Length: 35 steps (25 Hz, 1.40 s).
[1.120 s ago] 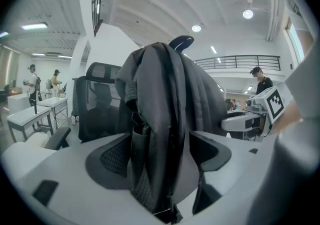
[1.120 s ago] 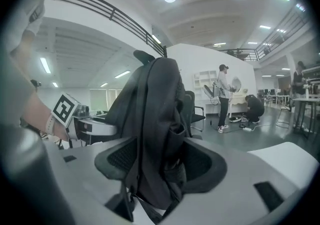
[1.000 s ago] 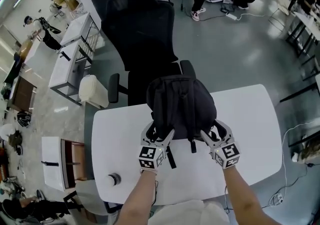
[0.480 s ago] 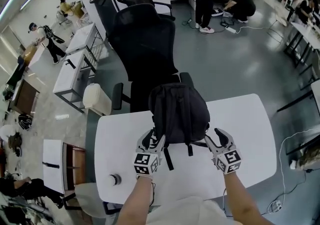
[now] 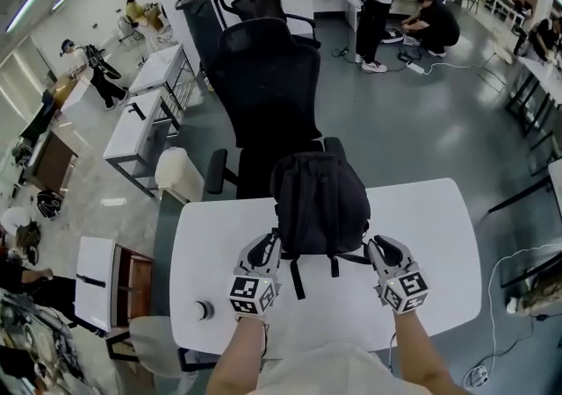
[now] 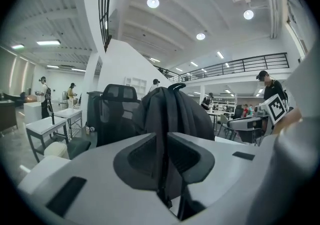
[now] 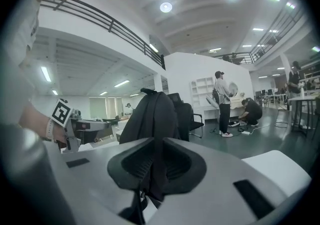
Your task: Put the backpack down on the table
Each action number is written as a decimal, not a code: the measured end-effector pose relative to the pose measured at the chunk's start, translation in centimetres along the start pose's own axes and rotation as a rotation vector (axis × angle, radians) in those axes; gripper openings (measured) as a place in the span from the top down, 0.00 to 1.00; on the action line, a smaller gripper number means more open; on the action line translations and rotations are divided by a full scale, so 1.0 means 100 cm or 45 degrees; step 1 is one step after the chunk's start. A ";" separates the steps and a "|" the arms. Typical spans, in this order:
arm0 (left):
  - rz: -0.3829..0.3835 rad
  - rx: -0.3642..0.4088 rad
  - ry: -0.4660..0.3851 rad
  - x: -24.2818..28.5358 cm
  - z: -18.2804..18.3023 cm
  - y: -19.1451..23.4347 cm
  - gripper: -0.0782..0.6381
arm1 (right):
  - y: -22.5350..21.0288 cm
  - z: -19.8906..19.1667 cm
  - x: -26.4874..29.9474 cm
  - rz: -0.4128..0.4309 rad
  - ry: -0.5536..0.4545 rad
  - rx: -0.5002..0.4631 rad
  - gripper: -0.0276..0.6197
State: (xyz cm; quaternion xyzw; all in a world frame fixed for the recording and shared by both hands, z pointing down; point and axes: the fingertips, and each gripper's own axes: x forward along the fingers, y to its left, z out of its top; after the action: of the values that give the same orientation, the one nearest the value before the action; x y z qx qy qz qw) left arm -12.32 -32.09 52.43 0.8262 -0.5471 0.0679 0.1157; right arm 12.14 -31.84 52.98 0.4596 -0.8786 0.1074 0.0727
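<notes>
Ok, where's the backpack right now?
In the head view the backpack is upright at the middle of the white table's far edge, directly in front of the black office chair.

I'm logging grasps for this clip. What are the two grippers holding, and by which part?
The backpack. The left gripper and right gripper, whose jaws have just been closing, each pinch one of the black straps at its lower near side.
</notes>
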 end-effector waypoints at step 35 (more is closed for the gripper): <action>0.103 0.072 -0.168 -0.092 0.058 0.005 0.83 | 0.009 0.068 -0.065 0.012 -0.141 -0.145 0.93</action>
State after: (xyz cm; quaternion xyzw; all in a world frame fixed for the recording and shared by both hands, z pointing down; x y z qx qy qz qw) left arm -16.43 -25.63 44.71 0.8092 -0.5842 0.0333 0.0529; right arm 14.90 -27.90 44.79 0.4559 -0.8881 0.0320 0.0494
